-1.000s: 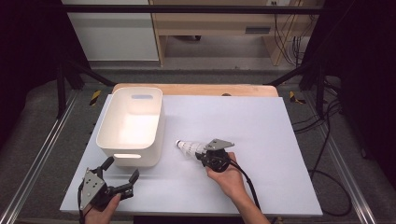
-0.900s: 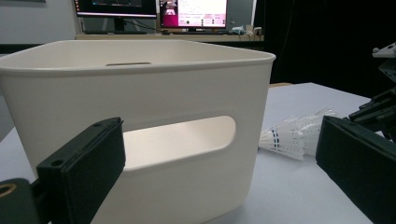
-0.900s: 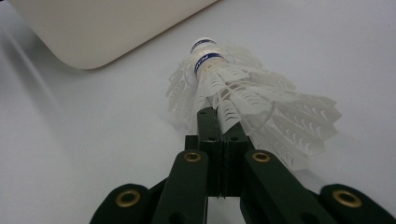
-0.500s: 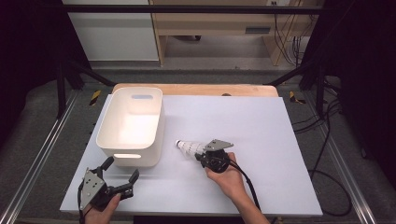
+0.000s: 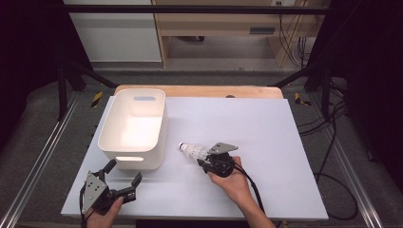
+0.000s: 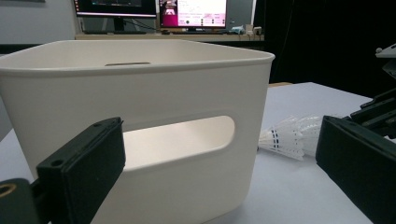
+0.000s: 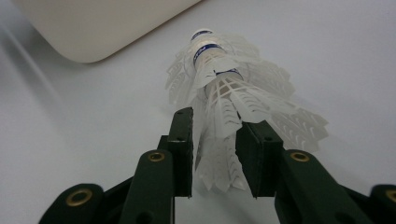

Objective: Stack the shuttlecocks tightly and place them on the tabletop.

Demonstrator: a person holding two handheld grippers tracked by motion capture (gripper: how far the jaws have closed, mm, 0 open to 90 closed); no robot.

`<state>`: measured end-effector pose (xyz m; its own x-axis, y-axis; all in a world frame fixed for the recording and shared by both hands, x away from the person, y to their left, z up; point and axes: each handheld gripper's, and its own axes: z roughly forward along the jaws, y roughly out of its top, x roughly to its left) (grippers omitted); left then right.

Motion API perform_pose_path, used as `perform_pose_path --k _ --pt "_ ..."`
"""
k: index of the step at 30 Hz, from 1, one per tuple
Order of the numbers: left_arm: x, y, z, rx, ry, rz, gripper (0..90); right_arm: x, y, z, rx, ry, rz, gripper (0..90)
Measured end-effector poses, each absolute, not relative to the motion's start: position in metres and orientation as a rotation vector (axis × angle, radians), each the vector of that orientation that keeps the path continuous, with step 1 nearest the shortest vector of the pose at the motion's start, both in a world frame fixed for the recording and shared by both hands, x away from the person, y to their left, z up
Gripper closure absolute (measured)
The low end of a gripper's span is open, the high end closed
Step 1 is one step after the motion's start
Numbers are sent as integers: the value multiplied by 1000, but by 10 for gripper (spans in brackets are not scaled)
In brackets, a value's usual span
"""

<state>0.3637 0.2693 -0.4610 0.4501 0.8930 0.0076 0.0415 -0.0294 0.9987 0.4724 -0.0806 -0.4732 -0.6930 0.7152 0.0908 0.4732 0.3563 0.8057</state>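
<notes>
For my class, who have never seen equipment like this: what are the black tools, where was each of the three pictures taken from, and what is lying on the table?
A person stands at a white table holding a tool in each hand: a hand-held gripper with two black jaws. One picture looks down from above. The other two come from small cameras riding on the grippers, looking along their jaws.

On the table stands a white plastic bin with handle slots. The left hand-held gripper is open in front of it, holding nothing. The right hand-held gripper has its jaws closed on the skirt of white plastic shuttlecocks, stacked one inside another, lying beside the bin.
</notes>
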Motion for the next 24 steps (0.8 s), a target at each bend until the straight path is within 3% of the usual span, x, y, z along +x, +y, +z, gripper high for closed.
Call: perform_pose_path --k 9,24 --pt "364 269 -461 1442 880 847 16 470 -82 -472 1072 2361 1242 601" --pt "364 270 -461 1440 881 845 16 458 -79 -470 1084 2362 1216 373"
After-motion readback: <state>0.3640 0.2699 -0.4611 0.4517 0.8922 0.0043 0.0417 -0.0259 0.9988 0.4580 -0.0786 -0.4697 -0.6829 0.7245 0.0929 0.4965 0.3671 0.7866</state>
